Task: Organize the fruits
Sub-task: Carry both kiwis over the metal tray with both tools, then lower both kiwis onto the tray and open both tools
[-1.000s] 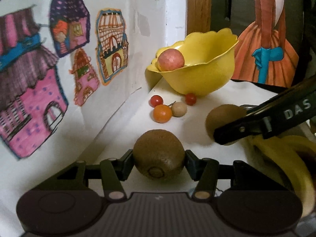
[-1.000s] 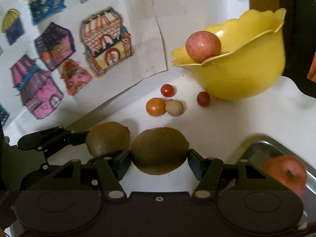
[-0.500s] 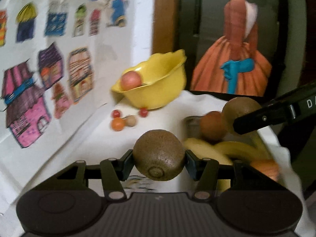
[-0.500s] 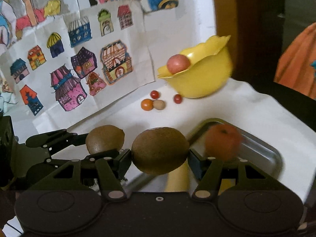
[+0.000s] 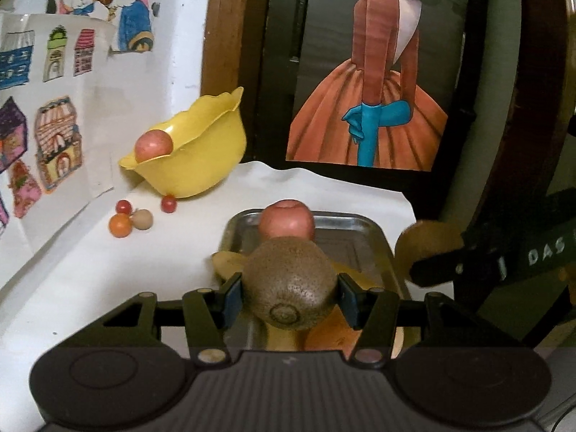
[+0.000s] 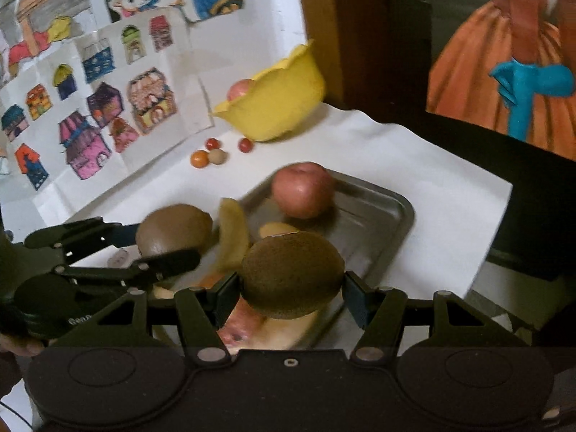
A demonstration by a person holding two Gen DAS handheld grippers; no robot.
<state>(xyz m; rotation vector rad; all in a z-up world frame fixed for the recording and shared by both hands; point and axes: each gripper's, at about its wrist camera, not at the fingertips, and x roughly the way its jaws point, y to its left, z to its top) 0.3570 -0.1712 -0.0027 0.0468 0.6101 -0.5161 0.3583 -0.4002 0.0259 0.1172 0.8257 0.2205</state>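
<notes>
Hovering over tray (image 5: 374,230), each claw, left (image 5: 289,289) and right (image 6: 291,289), clenching a kiwi (image 5: 289,286); risking kiwis rolling onto banana (image 6: 232,241) or bench.

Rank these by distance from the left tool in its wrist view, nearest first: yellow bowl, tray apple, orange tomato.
1. Tray apple, just ahead of the left tool, at the tray's far end.
2. Orange tomato, ahead to the left, near the wall.
3. Yellow bowl, farthest, back-left corner.
</notes>
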